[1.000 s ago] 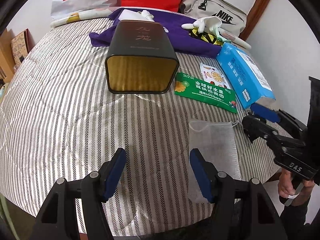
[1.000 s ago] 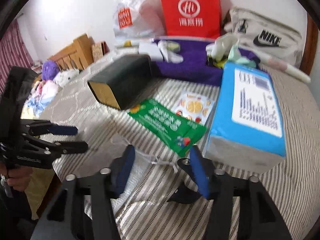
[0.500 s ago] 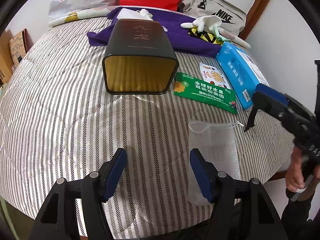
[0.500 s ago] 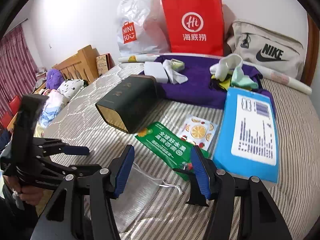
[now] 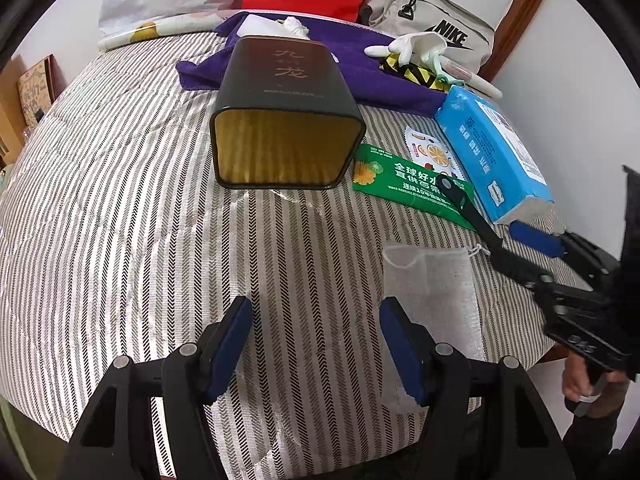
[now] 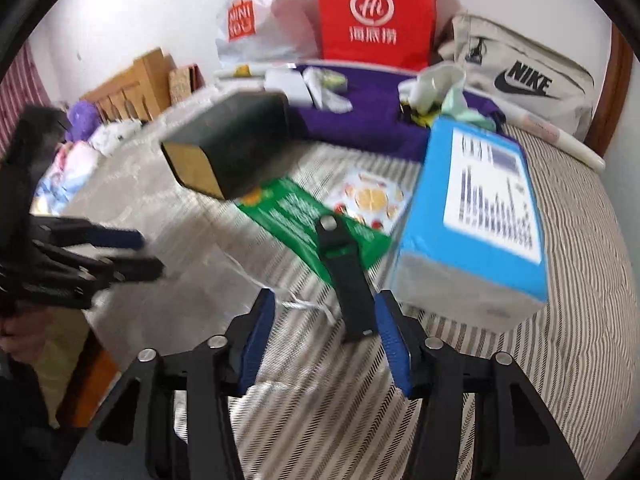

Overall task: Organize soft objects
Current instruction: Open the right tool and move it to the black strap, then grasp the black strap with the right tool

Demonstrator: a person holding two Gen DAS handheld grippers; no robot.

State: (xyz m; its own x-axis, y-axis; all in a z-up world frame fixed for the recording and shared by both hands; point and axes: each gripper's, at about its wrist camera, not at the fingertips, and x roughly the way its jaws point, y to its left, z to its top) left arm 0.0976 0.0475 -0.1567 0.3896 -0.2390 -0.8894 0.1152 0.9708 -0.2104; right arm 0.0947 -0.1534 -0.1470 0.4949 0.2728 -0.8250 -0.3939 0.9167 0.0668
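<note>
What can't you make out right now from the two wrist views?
- Right view: motion blur smears the green packet text and blue tissue pack label.
- Right gripper, jaws closing: blur hides whether the mesh bag's string lies between them.
- Left view: the left gripper covers the mesh bag bottom.
- Black tin: contents behind the gold end unseen.

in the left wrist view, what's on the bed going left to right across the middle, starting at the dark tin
dark tin → green packet → blue tissue pack → right gripper, jaws closing with nothing pinched between them. The fruit-print sachet overlaps the packet and pack, so I left it out.
</note>
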